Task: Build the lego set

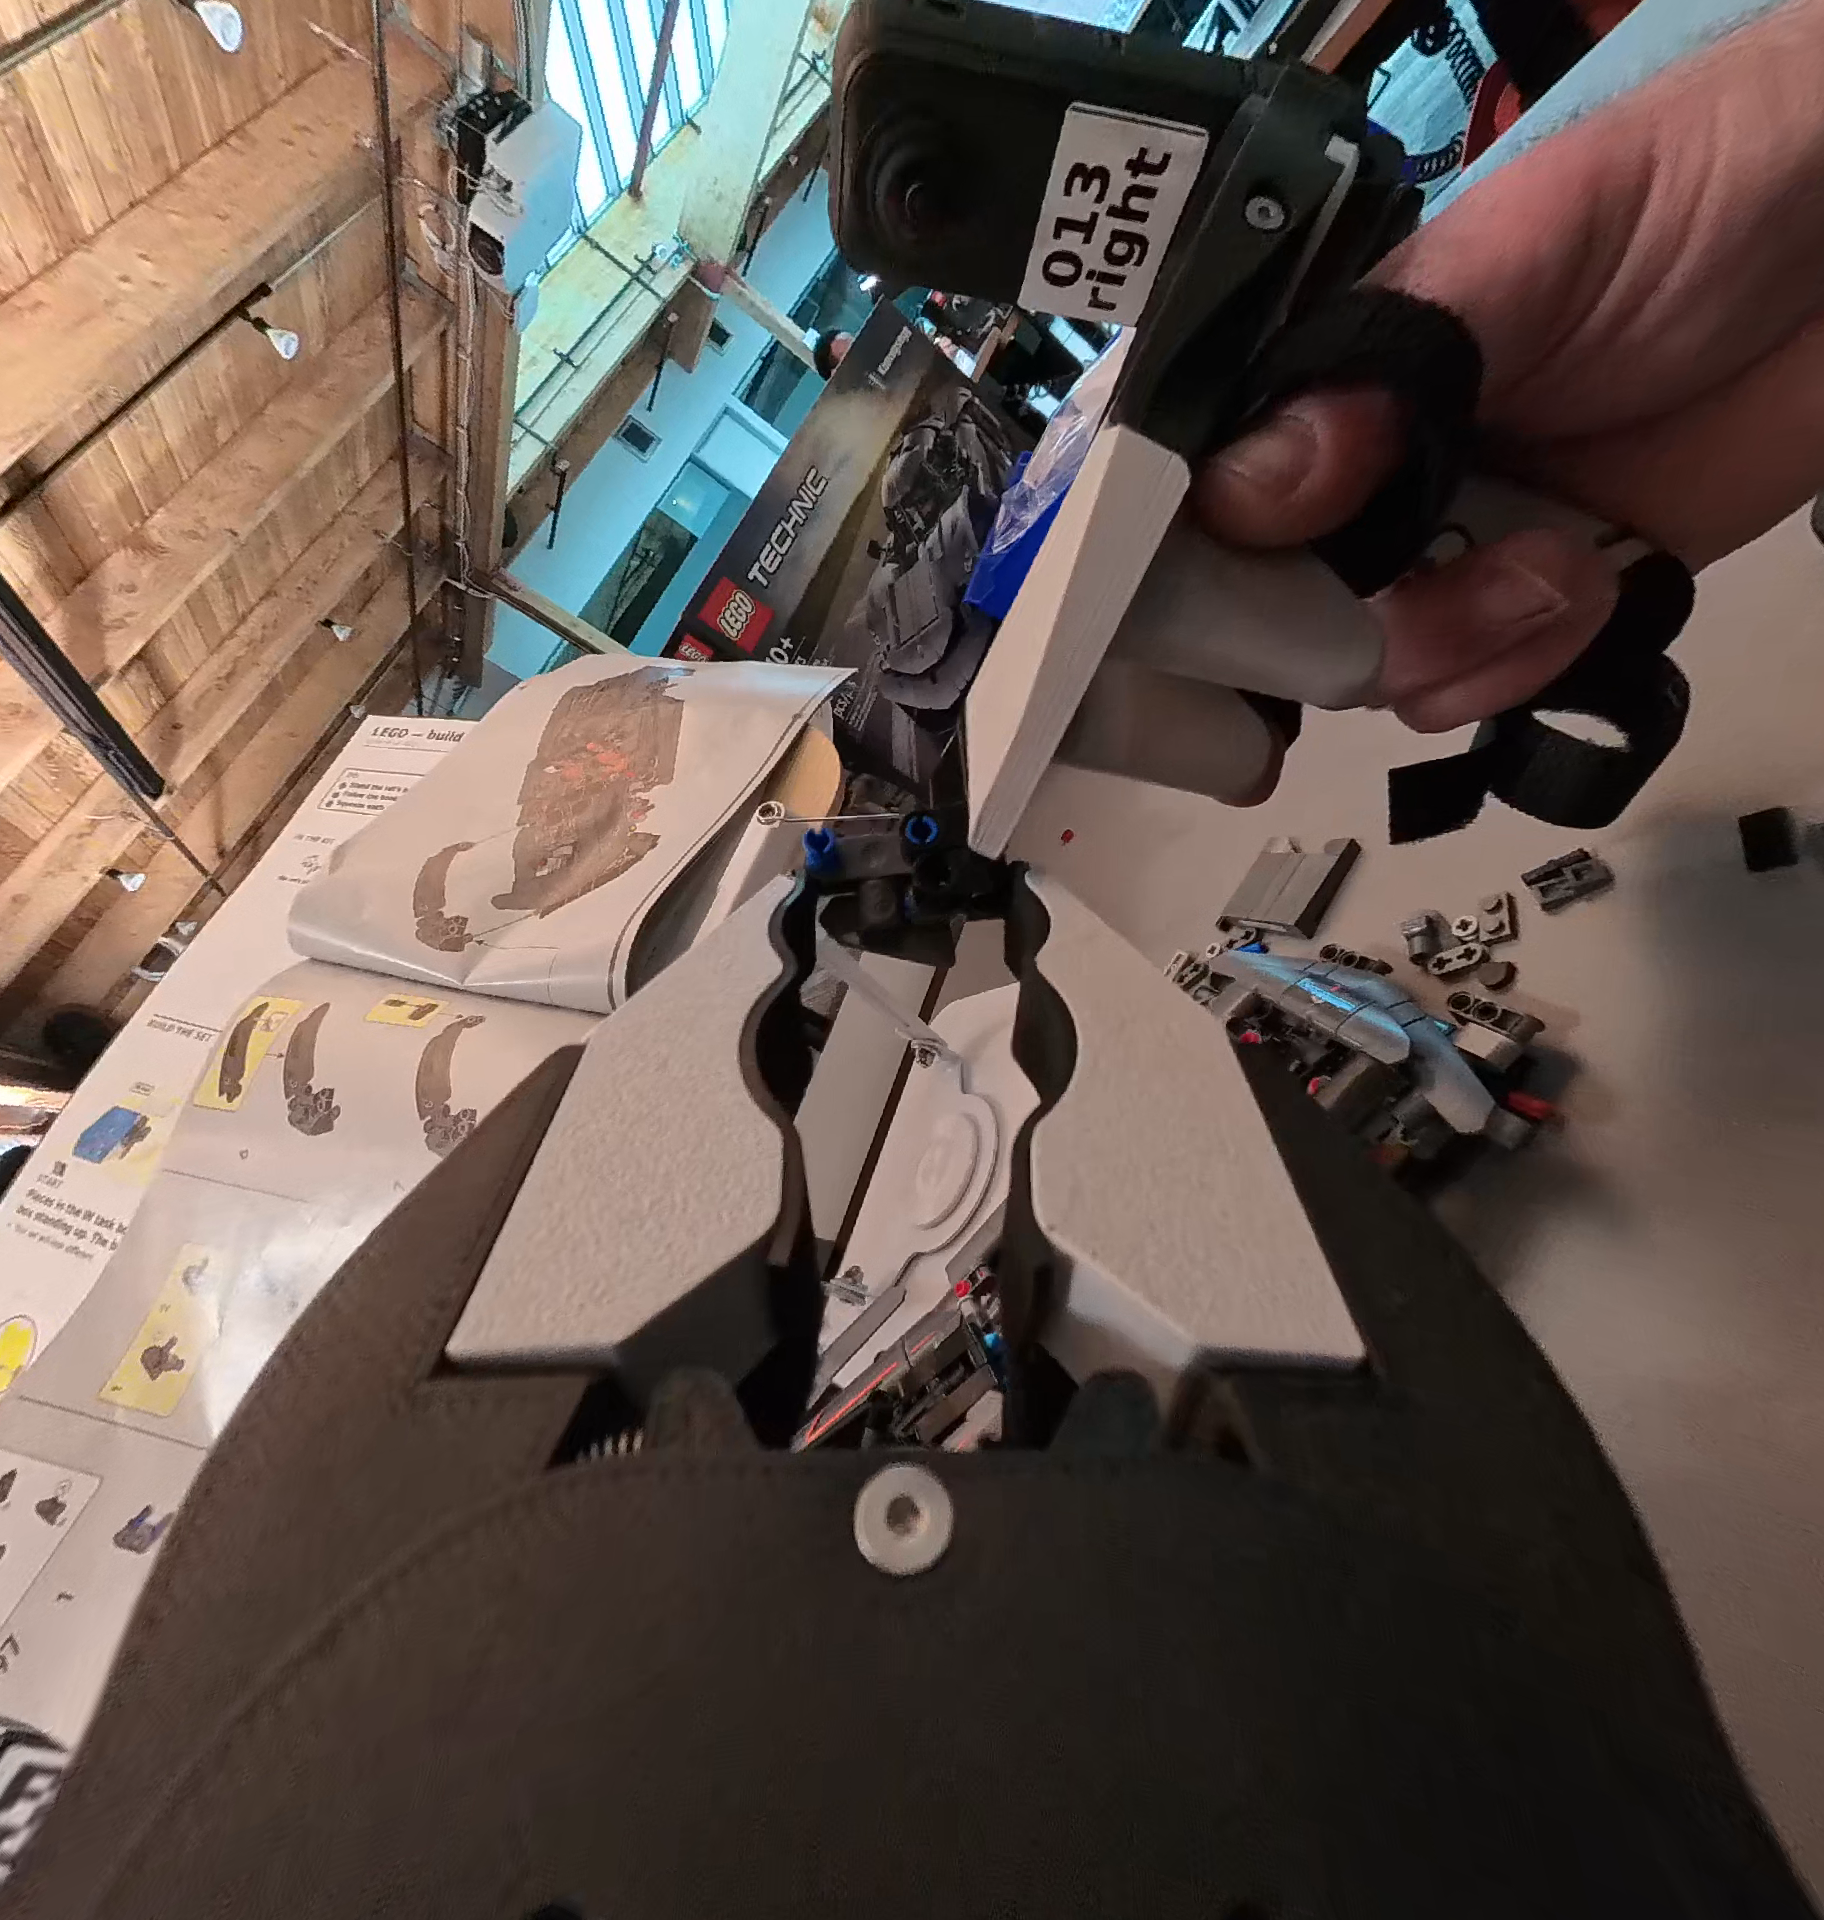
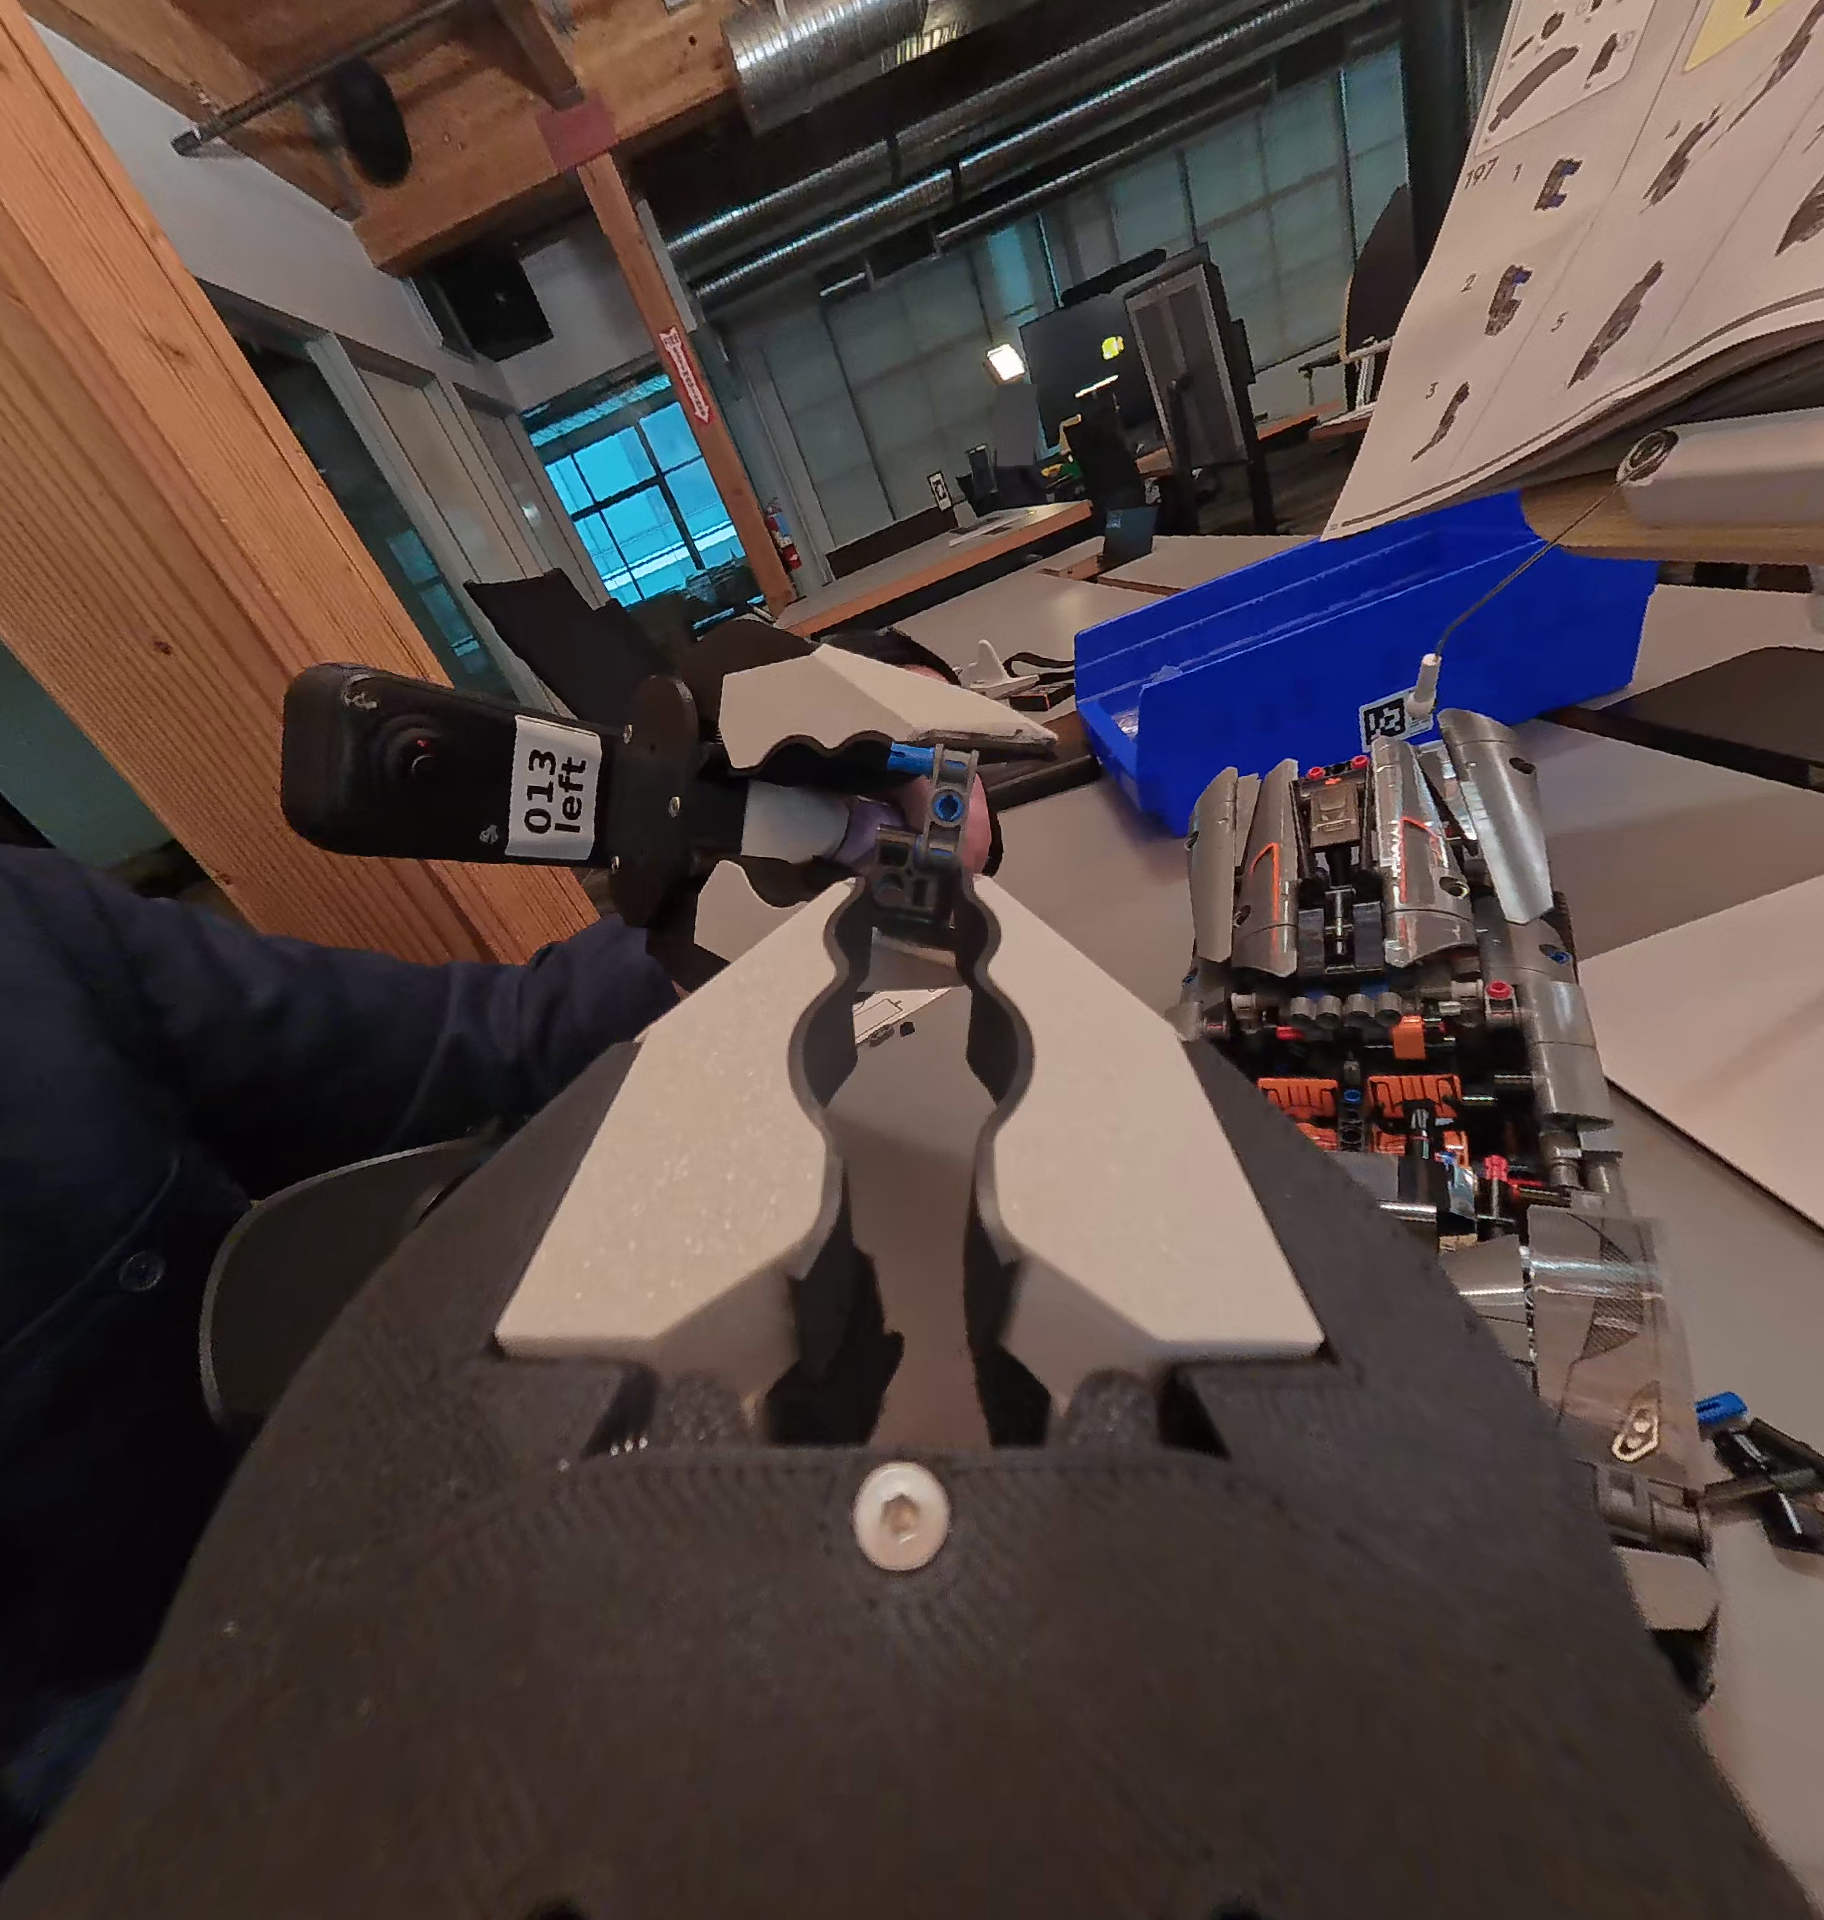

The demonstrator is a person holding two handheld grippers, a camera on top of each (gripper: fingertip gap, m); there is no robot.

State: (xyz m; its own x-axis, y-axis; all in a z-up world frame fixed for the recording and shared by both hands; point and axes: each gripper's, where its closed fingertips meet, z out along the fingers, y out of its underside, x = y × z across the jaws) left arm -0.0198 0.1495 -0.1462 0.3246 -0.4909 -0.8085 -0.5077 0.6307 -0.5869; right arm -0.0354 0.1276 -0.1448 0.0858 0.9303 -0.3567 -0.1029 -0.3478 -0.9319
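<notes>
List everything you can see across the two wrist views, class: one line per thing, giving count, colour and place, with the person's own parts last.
Small sub-assembly: one, dark grey with blue pins, held up between both grippers' tips.
Lego model: one, grey, black and orange, on the white table.
Loose pieces: many, grey and black, scattered on the table by the model.
Bin: one, blue, behind the model.
Instruction booklet: one, open, white pages, on a stand.
Lego box: one, dark, upright behind the booklet.
Left gripper: grey jaws shut on the sub-assembly.
Right gripper: grey jaws shut on the sub-assembly.
Hand: one, holding the right gripper.
Sleeve: one, dark blue.
</notes>
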